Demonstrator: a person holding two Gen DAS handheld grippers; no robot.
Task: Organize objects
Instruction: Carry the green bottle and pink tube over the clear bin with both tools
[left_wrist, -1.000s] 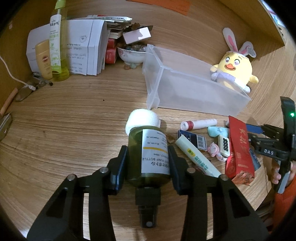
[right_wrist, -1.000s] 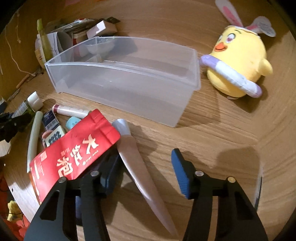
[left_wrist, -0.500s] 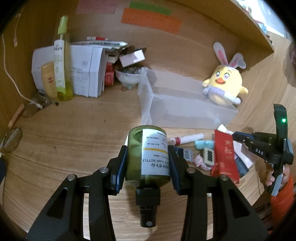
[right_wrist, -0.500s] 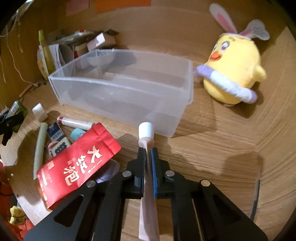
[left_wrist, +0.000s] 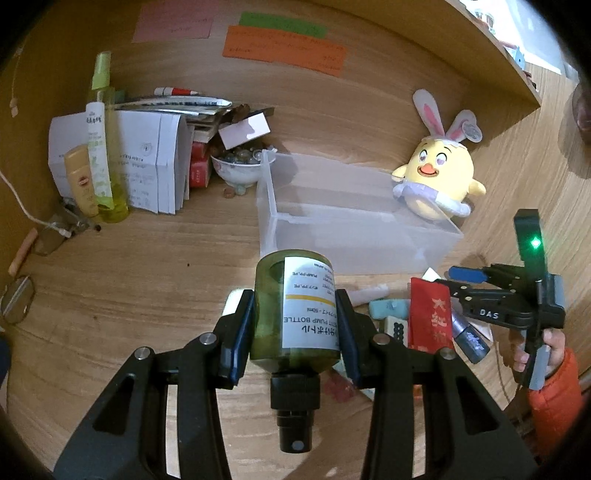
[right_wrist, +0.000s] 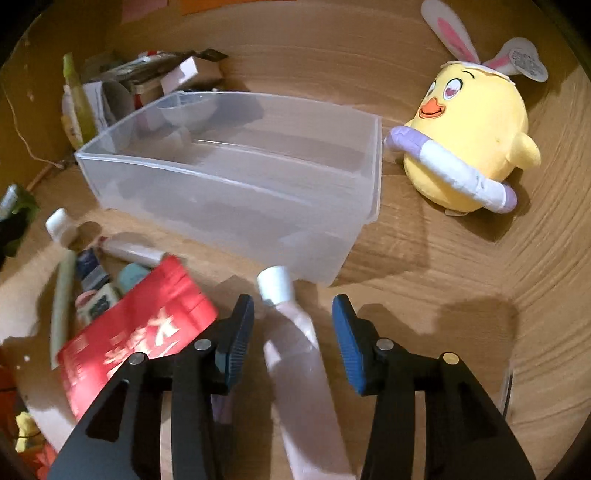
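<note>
Bare desk is lying open left of the clear bin (left_wrist: 354, 236), whose near wall is facing both tools. The left gripper (left_wrist: 295, 328) is clamping a green bottle (left_wrist: 291, 314) labelled "PUMP BOTTLE". The right gripper (right_wrist: 293, 336), jaws just reopening, is straddling an unpinched pink tube (right_wrist: 295, 343); a red packet (right_wrist: 133, 336) is crowding its left

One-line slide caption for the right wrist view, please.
Right gripper, jaws just reopened, straddles a pale pink tube without pinching it, facing the clear plastic bin.
</note>
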